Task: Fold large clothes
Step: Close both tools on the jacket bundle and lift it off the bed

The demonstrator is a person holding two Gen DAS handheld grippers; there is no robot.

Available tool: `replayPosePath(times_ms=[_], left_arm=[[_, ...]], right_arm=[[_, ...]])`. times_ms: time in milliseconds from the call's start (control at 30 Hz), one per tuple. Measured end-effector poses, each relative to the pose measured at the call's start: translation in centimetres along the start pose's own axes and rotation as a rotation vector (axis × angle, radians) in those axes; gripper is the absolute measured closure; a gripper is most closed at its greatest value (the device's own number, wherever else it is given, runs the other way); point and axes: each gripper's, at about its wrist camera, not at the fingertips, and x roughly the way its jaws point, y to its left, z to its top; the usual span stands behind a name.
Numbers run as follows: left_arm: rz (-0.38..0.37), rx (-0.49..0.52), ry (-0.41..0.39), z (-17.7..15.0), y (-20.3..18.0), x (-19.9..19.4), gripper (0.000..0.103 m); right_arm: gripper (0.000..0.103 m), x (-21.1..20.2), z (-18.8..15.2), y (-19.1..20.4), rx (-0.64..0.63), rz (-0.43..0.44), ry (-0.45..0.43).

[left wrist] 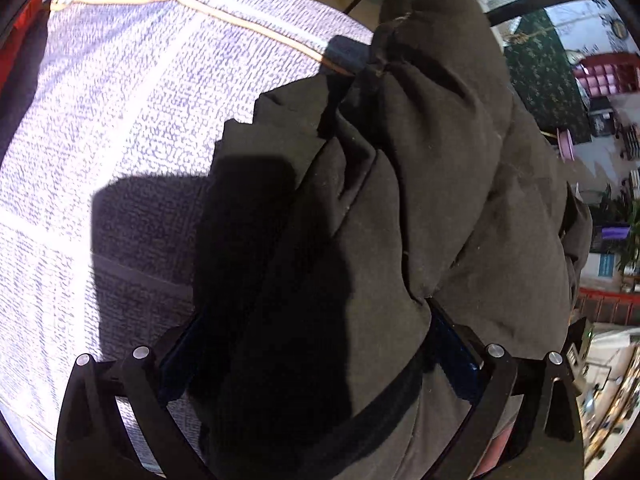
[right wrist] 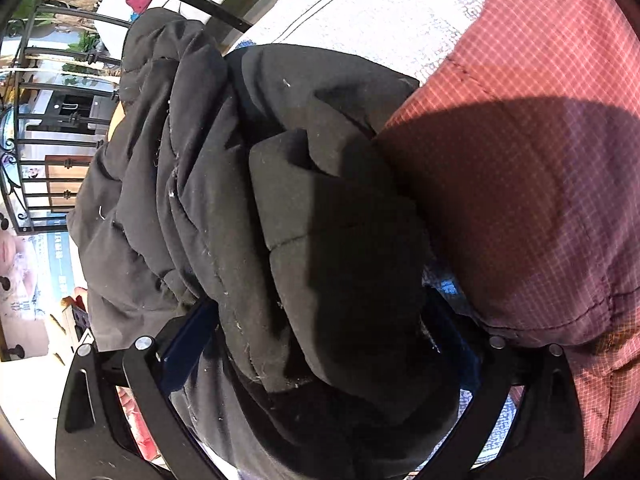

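Black padded jacket bunched between both jaws — left hand-held gripper and right hand-held gripper each clamp it.

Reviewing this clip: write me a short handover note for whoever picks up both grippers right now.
Left gripper: shut on a thick bunch of the dark padded jacket, fabric filling the gap between the fingers.
Right gripper: shut on another bunched part of the same jacket.
Where things are: the jacket is gathered over the pale woven bedcover; a red checked garment lies right beside it.
Done: both grips are secured.
Left: no neat fold is visible yet; the jacket probably needs spreading flat, folding and setting down. The red garment looks unfolded too.
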Motion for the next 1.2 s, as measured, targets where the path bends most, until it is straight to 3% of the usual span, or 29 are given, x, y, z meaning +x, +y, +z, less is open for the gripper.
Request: replayPosePath(times_ms=[100, 133, 200, 267, 300, 367, 467, 567, 767, 900, 1000, 1100, 1200], left_arm=[[0.039, 0.003, -0.009, -0.2, -0.9, 0.0, 0.007], [0.045, 0.011, -0.019, -0.4, -1.3, -0.1, 0.012], [0.046, 0.022, -0.036, -0.8, -1.7, -0.6, 0.021], [0.053, 0.031, -0.056, -1.3, -2.2, -1.2, 0.034], [0.053, 0.037, -0.065, -1.5, -2.5, -1.6, 0.039], [0.052, 0.062, -0.081, -1.9, -3.2, -2.5, 0.057], [0.027, 0.094, -0.097, -1.9, -4.4, -4.4, 0.073], [0.005, 0.124, -0.113, -3.4, -5.2, -6.6, 0.078], [-0.016, 0.17, -0.07, -9.5, -4.2, -11.1, 0.079], [-0.033, 0.109, 0.026, -15.5, -0.4, -11.5, 0.079], [-0.002, 0.082, 0.069, -19.6, 1.9, -10.3, 0.075], [0.013, 0.045, 0.054, -21.5, 3.6, -9.2, 0.065], [0.02, 0.074, 0.017, -20.7, 3.6, -8.5, 0.043]], right_arm=[[0.005, -0.2, -0.3, 0.0, -0.01, -0.014, -0.022], [0.006, -0.3, -0.5, 0.2, -0.012, -0.026, -0.029], [0.018, -0.7, -0.8, 0.6, -0.007, 0.001, -0.03], [0.042, -1.2, -1.3, 1.1, 0.007, 0.018, -0.032], [0.047, -1.6, -1.6, 1.6, 0.0, 0.014, -0.039], [0.064, -2.5, -2.2, 2.9, -0.047, -0.019, -0.053], [0.076, -4.0, -3.3, 4.8, -0.112, -0.046, -0.077], [0.08, -6.6, -4.9, 5.9, -0.131, 0.019, -0.095], [0.081, -10.9, -12.2, 6.7, -0.235, 0.042, -0.021], [0.081, -11.8, -17.9, 2.9, -0.168, 0.03, 0.09], [0.078, -10.9, -22.4, -0.7, -0.104, -0.016, 0.181], [0.064, -10.4, -24.1, -2.8, -0.1, -0.07, 0.163], [0.04, -10.4, -23.1, -3.3, -0.053, -0.081, 0.111]])
